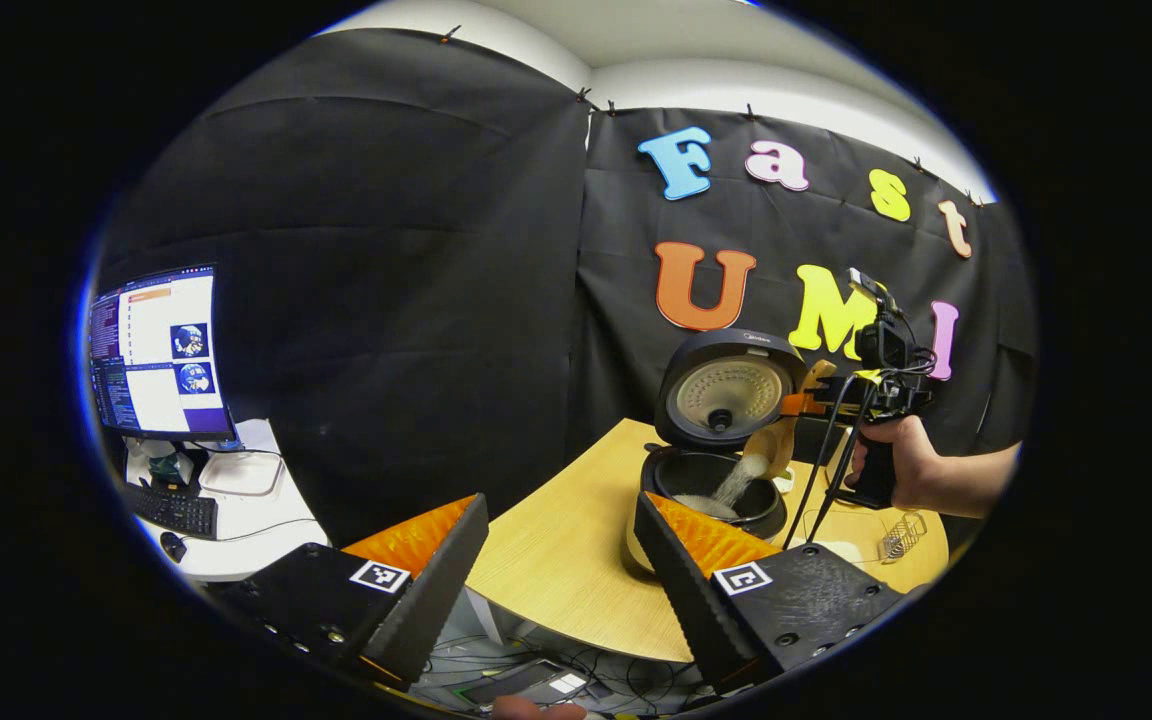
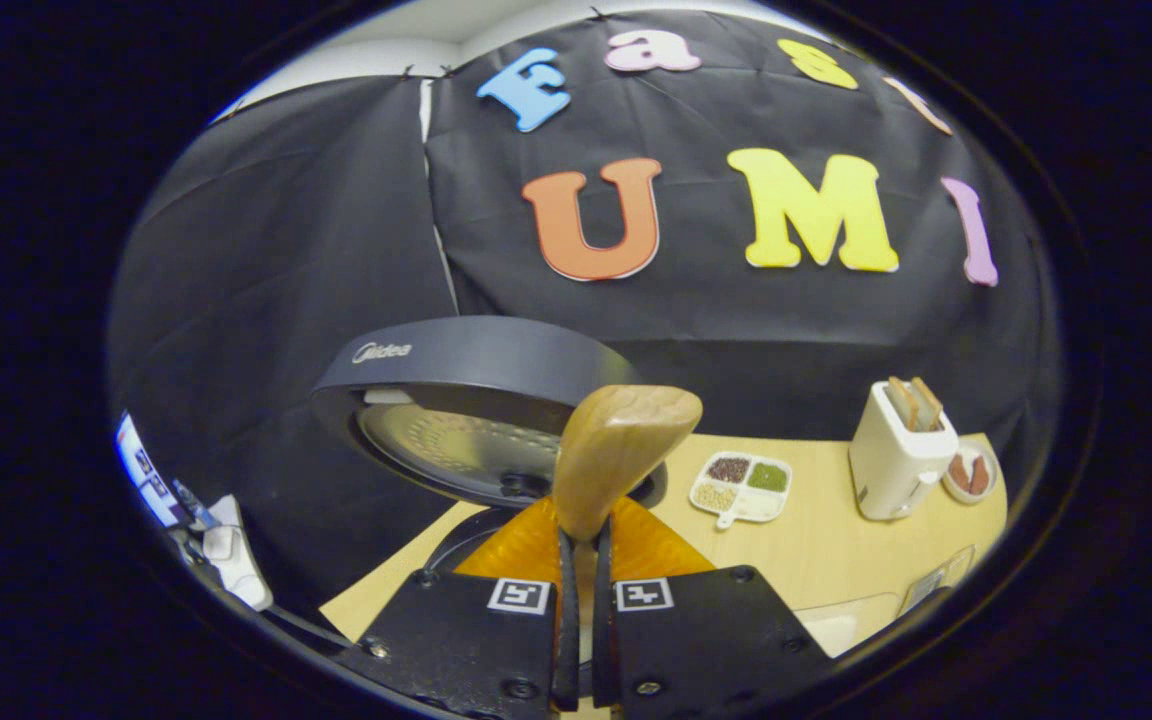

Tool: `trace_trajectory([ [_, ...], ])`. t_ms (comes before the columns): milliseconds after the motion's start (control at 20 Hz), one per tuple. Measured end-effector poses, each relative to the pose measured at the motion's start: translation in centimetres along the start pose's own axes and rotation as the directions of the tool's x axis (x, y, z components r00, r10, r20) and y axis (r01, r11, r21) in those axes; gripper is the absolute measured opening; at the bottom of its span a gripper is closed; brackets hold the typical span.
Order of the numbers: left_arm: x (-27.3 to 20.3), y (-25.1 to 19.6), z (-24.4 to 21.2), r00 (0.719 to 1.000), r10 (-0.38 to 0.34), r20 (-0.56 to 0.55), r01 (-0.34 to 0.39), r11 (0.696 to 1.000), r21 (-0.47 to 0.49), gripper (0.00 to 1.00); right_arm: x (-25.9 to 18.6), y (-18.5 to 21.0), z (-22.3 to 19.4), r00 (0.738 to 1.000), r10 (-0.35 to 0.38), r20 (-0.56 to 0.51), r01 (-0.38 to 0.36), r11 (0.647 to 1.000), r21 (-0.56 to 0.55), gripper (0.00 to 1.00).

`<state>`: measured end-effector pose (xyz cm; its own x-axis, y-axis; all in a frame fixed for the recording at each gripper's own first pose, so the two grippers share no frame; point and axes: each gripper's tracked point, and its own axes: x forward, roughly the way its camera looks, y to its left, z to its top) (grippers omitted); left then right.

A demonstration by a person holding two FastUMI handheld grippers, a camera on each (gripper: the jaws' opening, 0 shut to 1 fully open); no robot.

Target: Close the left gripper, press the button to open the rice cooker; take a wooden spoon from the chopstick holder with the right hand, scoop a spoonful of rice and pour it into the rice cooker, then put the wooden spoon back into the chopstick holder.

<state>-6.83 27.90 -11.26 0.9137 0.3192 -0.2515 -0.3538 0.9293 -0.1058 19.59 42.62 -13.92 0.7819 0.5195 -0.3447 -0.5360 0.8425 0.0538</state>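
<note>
The rice cooker (image 1: 711, 495) stands open on the wooden table (image 1: 576, 600), its lid (image 1: 726, 392) upright. A hand holds my right gripper (image 1: 816, 402) beside the lid, shut on the wooden spoon (image 1: 781, 440). The spoon is tipped over the pot, and white rice (image 1: 739, 482) streams from it into the inner pot. In the right gripper view, the spoon (image 2: 622, 448) rises from between my closed right gripper (image 2: 584, 545), with the lid (image 2: 466, 395) just behind it. My left gripper (image 1: 561, 560) hangs open and empty near the table's front edge, left of the cooker.
The wire chopstick holder (image 1: 901, 535) stands on the table right of the cooker. A divided tray of grains (image 2: 746, 485), a white toaster (image 2: 898, 455) and a small bowl (image 2: 971, 472) sit toward the back. A monitor (image 1: 158, 350) and keyboard (image 1: 176, 510) occupy a side desk.
</note>
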Motion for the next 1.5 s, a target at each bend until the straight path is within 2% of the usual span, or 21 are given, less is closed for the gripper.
trace_trajectory([
  [300,0.1,-0.3,-0.2,1.000,-0.014,0.003,0.014,1.000,0.006,0.95,-0.4,2.4,0.3,0.998,0.033,0.047,-0.020,0.971,-0.240,0.11],
  [500,0.1,-0.3,-0.1,1.000,-0.013,0.007,0.013,1.000,0.000,0.95,-1.0,4.0,0.6,0.995,0.043,0.094,-0.001,0.913,-0.408,0.11],
  [700,0.2,-1.1,-0.1,1.000,-0.027,0.009,0.027,1.000,-0.002,0.95,-1.6,4.7,1.3,0.988,0.056,0.147,0.024,0.869,-0.494,0.10],
  [800,0.2,-1.6,0.0,0.999,-0.039,0.015,0.039,0.999,0.007,0.95,-2.2,4.8,1.1,0.988,0.064,0.143,0.014,0.871,-0.490,0.10],
  [1000,0.2,-2.5,0.1,0.998,-0.060,0.018,0.060,0.998,0.025,0.95,-3.3,4.4,1.4,0.988,0.068,0.135,-0.002,0.900,-0.435,0.13],
  [1100,0.3,-2.8,0.1,0.997,-0.070,0.017,0.069,0.997,0.031,0.95,-4.0,3.8,2.3,0.987,0.072,0.144,-0.007,0.914,-0.405,0.10],
  [1250,0.3,-3.8,0.2,0.996,-0.084,0.018,0.083,0.996,0.038,0.95,-5.6,3.4,3.5,0.984,0.082,0.156,-0.026,0.943,-0.332,0.10],
  [1500,0.2,-6.8,0.7,0.991,-0.135,0.023,0.134,0.990,0.052,0.95,-9.3,1.8,5.6,0.980,0.119,0.161,-0.098,0.986,-0.134,0.11],
])
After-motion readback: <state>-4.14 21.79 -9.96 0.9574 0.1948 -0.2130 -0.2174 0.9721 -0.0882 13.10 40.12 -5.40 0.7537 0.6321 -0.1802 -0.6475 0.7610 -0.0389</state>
